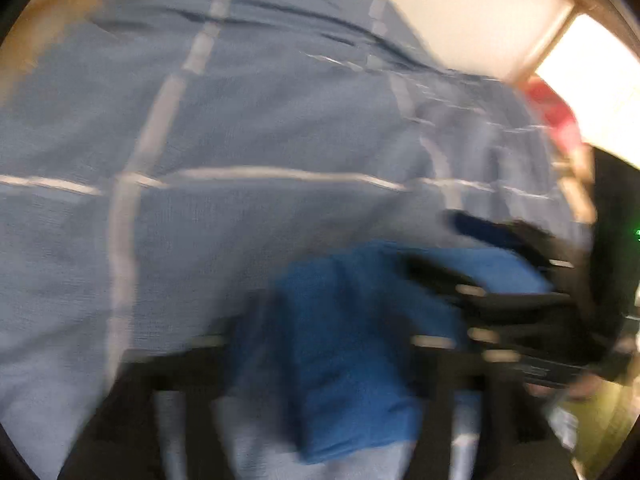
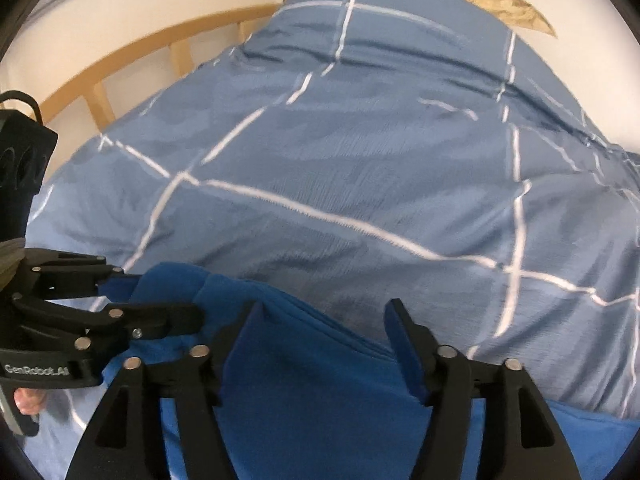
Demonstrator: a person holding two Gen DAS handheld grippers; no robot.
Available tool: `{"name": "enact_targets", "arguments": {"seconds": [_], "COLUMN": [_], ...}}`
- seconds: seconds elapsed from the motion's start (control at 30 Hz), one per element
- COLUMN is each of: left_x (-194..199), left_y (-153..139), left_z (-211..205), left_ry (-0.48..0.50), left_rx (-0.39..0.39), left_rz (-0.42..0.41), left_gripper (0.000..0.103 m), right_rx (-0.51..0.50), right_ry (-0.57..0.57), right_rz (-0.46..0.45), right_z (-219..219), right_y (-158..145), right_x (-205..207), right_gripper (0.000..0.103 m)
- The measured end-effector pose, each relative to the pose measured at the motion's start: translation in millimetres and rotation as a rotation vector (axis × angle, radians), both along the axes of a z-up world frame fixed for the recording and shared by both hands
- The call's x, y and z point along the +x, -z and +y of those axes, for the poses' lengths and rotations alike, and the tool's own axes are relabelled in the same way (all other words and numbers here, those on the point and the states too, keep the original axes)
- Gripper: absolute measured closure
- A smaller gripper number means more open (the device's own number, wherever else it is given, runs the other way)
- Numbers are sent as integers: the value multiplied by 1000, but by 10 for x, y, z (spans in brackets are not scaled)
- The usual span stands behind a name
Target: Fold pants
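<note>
At far left, my left claw [image 2: 160, 300] pinches an edge of the blue pants [image 2: 312, 392], bunched on the checked blue duvet [image 2: 360, 152]. My right claw [image 2: 320, 344] stands wide, the pants lying between its fingers [image 2: 404, 352].

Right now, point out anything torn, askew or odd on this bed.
Nothing looks damaged. The blue pants lie bunched on the checked duvet, not yet flat. The left gripper is at their edge; the right gripper stands open over them. The left wrist view is motion-blurred, so fine detail there cannot be judged.
</note>
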State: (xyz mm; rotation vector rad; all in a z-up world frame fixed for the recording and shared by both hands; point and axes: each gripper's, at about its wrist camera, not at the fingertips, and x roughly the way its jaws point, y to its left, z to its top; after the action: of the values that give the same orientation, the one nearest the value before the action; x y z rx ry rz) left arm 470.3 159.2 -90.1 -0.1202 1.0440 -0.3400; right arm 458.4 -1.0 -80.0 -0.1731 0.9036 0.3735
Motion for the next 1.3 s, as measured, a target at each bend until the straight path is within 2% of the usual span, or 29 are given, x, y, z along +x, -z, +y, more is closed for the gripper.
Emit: {"name": "enact_targets", "arguments": {"seconds": [0.03,0.07,0.23,0.43,0.57,0.67,0.77,0.93,1.03,1.13,1.3], "left_x": [-33,-42,-256,-1056,-1530,-1811,-1987,-2152,-2173,-2174,-2159], "left_y": [-71,-121,-353,-752,-868,-846,-743,-542,-429,-330,-122], "left_z": [19,50,230,-18,-271,-448,-595,-798,-859,-905,-1023], "left_ry": [-30,-31,-112,-120,-110,-95,-91,-75,-67,-60,-50], "left_rx": [63,86,80,236,235,225,216,234,217,206,241], "left_rz": [-55,-73,-53,-223,-263,-289,-273,-265,-238,-221,-202], "left_gripper": [17,17,17,16,16,16,16,16,16,16,16], "right_rx": [-6,-14,-19,-7,45,91,88,98,126,167,191], "right_ry": [3,3,-1,-80,-106,-106,-102,-66,-32,-4,26], "right_rz": [-10,-17,-34,-142,-172,-165,-160,-122,-84,-45,26], "right_z": [-7,-11,-74,-269,-495,-705,-849,-1063,-1139,-1181,-1180], "right_y": [-48,-102,-326,-625,-720,-705,-625,-417,-249,-95,196], "right_x": [-14,-31,-159,-835,-1275,-1585,-1790,-2020,-2083,-2092,-2049], "right_gripper": [33,33,33,33,33,33,33,33,36,41,52]}}
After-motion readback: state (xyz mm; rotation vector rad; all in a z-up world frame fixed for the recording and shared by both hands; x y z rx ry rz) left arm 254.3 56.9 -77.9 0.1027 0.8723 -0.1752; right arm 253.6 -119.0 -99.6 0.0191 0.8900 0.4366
